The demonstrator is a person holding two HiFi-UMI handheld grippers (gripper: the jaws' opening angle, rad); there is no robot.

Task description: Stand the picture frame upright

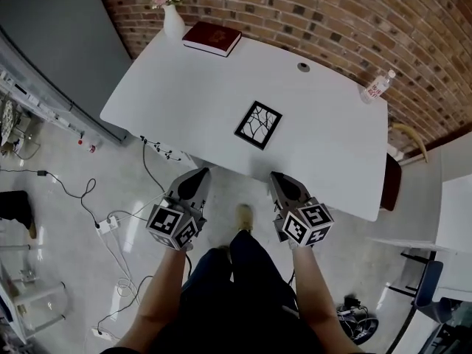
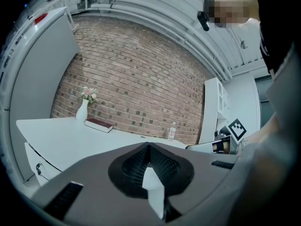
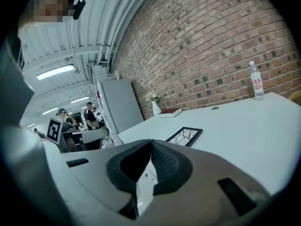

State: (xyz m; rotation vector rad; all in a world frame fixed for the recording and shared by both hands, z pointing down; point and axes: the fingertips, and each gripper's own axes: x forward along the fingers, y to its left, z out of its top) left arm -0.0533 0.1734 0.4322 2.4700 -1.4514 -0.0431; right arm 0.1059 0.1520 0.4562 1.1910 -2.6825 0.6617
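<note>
One picture frame (image 1: 258, 125) lies flat on the table (image 1: 199, 87), near its front edge. It is probably light, rigid and fragile if glazed, and best pinched by its border. Left gripper (image 1: 200, 172) and right gripper (image 1: 276, 175), both closed and empty, hang just off that edge. At the table's far side stand one book (image 1: 212, 38), one vase (image 1: 173, 22) and one bottle (image 1: 377, 87).

Red brick wall (image 1: 310, 13), white table (image 1: 184, 102), glossy pale floor (image 1: 66, 220).

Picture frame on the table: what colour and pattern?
The picture frame has a black border around white with black branching lines; best in the head view.
</note>
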